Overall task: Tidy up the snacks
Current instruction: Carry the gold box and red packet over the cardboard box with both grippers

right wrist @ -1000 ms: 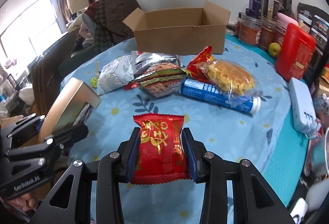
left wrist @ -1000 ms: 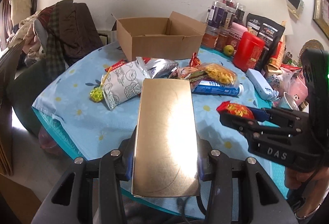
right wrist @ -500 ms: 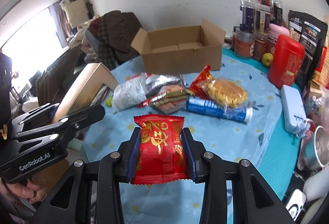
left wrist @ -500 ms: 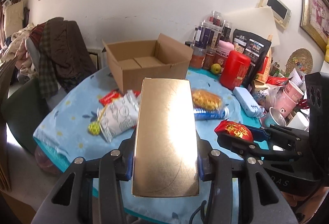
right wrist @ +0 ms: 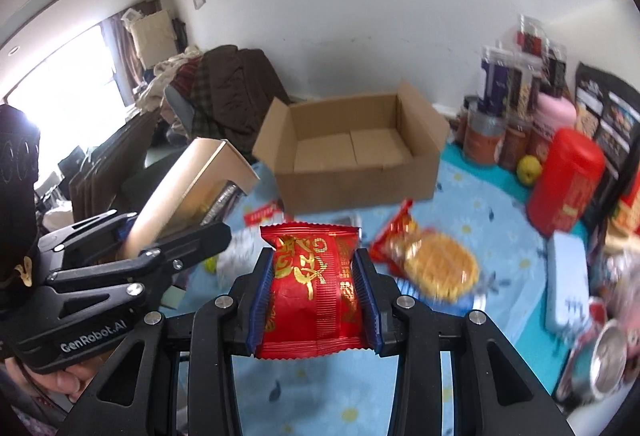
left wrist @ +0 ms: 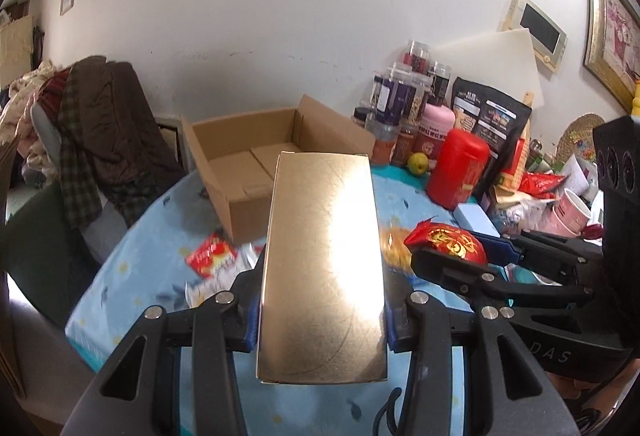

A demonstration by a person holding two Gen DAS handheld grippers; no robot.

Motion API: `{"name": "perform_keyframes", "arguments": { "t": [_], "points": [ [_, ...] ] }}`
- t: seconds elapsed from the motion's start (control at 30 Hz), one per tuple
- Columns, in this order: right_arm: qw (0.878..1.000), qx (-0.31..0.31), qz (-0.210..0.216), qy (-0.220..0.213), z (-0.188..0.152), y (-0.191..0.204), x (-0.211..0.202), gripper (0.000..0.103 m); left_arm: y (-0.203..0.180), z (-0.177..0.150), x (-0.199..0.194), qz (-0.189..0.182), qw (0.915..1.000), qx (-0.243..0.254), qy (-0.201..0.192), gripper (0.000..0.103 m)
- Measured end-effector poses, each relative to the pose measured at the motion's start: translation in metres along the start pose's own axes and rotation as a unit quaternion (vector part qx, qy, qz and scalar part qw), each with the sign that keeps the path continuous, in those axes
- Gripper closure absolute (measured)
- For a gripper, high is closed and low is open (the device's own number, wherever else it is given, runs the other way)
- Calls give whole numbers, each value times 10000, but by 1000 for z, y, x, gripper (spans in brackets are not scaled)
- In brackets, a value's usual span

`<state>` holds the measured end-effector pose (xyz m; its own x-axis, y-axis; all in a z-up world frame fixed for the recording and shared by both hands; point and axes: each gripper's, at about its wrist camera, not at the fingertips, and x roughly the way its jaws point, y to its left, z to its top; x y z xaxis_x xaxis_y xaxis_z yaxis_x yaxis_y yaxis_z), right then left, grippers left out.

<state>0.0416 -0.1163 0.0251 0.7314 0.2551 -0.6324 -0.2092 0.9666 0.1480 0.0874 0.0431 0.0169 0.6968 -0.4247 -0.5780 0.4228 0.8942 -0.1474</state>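
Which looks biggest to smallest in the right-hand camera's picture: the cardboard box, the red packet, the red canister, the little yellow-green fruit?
1. cardboard box
2. red packet, though it sits clamped right at the lens, so nearness inflates it
3. red canister
4. yellow-green fruit

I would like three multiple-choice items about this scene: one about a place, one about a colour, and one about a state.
1. Where is the cardboard box?
A. on the table, beyond the loose snacks
B. on the floor
C. in the left gripper

2. What colour is the packet in the right gripper?
A. blue
B. red with gold print
C. green

3. What is the state of the left gripper?
A. open and empty
B. shut on a spoon
C. shut on the gold box

Key: 1 A, the box stands on the blue cloth behind the snacks; 2 B, the wrapper is red with gold characters; 3 C, both pads press the gold box's sides.
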Motion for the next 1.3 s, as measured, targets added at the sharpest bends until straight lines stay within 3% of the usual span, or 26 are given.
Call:
{"name": "perform_keyframes", "arguments": {
  "t": [0.7,1.07,1.3],
  "points": [
    [9986,-362,40,-382,144,-41,88,64,39,130,101,223,9992,59,-312,59],
    [9991,-289,57,-290,196,-66,158,64,73,172,169,432,9990,131,-66,59],
    [9992,-356,-142,131,202,-77,210,64,87,180,221,571,9974,226,378,59]
  ]
}}
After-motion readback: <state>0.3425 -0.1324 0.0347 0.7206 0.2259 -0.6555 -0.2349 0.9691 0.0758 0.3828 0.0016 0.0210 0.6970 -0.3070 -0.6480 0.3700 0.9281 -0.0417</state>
